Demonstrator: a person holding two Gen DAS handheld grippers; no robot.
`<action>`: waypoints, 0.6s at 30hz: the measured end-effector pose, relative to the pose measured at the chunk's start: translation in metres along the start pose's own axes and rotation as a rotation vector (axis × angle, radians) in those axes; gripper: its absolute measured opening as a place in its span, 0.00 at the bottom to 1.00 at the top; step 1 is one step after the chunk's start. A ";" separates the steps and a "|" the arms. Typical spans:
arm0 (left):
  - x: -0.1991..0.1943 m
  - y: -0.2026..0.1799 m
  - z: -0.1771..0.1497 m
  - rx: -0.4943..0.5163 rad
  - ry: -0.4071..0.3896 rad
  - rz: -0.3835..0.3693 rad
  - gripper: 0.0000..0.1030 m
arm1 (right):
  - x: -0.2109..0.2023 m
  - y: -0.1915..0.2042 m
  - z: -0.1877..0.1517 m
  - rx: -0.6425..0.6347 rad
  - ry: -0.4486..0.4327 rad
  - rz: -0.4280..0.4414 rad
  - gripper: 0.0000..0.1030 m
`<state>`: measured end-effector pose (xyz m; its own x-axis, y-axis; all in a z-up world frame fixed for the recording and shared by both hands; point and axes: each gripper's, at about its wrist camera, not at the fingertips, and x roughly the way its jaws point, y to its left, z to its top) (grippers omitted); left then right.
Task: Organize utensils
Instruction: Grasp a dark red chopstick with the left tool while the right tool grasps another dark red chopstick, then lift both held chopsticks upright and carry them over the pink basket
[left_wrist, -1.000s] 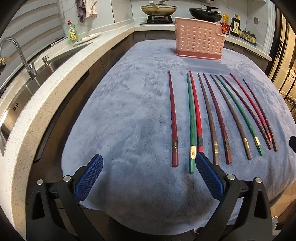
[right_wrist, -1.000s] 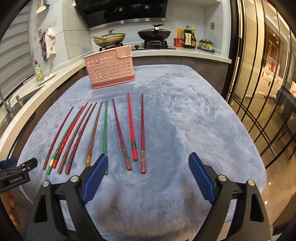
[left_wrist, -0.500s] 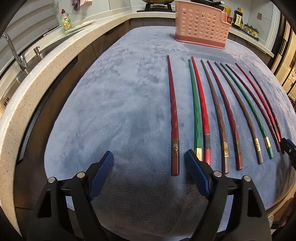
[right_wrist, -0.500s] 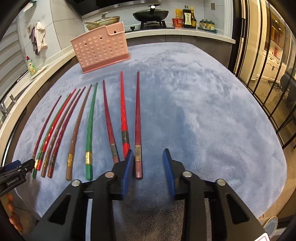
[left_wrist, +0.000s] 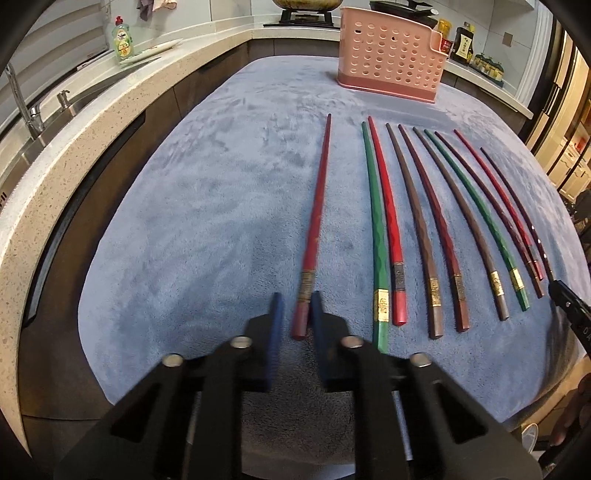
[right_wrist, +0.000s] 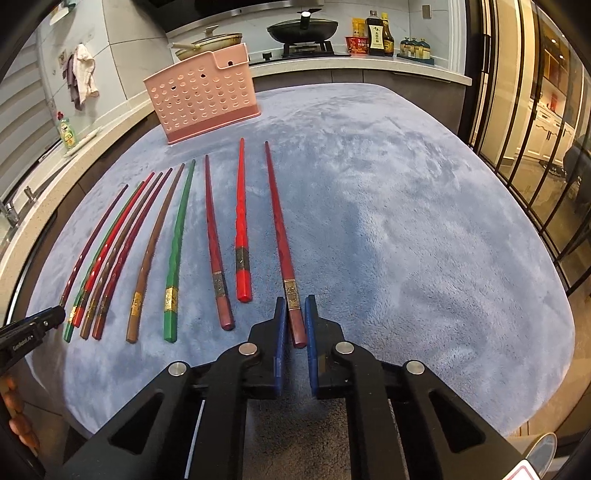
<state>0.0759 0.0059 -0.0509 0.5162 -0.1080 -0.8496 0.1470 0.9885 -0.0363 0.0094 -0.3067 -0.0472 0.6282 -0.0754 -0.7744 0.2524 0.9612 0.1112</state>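
Note:
Several chopsticks, red, green and brown, lie side by side on a blue-grey cloth (left_wrist: 203, 206), thick ends toward me. Behind them stands a pink perforated basket (left_wrist: 391, 62), also in the right wrist view (right_wrist: 203, 99). My left gripper (left_wrist: 295, 310) has just finished closing, and its blue pads pinch the thick end of the leftmost dark red chopstick (left_wrist: 317, 206). My right gripper (right_wrist: 294, 317) has closed the same way on the rightmost dark red chopstick (right_wrist: 279, 221). Each gripper's tip shows at the edge of the other's view: the right gripper (left_wrist: 569, 310) and the left gripper (right_wrist: 33, 328).
A stone counter with a sink and tap (left_wrist: 33, 118) and a dish soap bottle (left_wrist: 122, 40) runs along the left. A stove with pans (right_wrist: 303, 29) and bottles is behind the basket. Glass doors with dark bars (right_wrist: 535, 147) stand on the right.
Both grippers went from wide open to shut, each on an outer chopstick's thick end. Both tilted downward, and the right one sank closer to the cloth.

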 end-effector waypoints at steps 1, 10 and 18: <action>-0.001 0.001 0.001 -0.002 0.002 -0.015 0.09 | -0.002 0.000 0.000 0.000 -0.003 0.002 0.08; -0.045 0.007 0.024 -0.020 -0.080 -0.072 0.08 | -0.049 -0.012 0.027 0.023 -0.112 0.034 0.08; -0.098 0.012 0.089 -0.026 -0.220 -0.090 0.07 | -0.098 -0.019 0.103 0.039 -0.292 0.085 0.07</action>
<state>0.1025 0.0190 0.0788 0.6739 -0.2139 -0.7071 0.1805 0.9758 -0.1232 0.0187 -0.3454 0.0908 0.8320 -0.0738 -0.5499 0.2143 0.9570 0.1957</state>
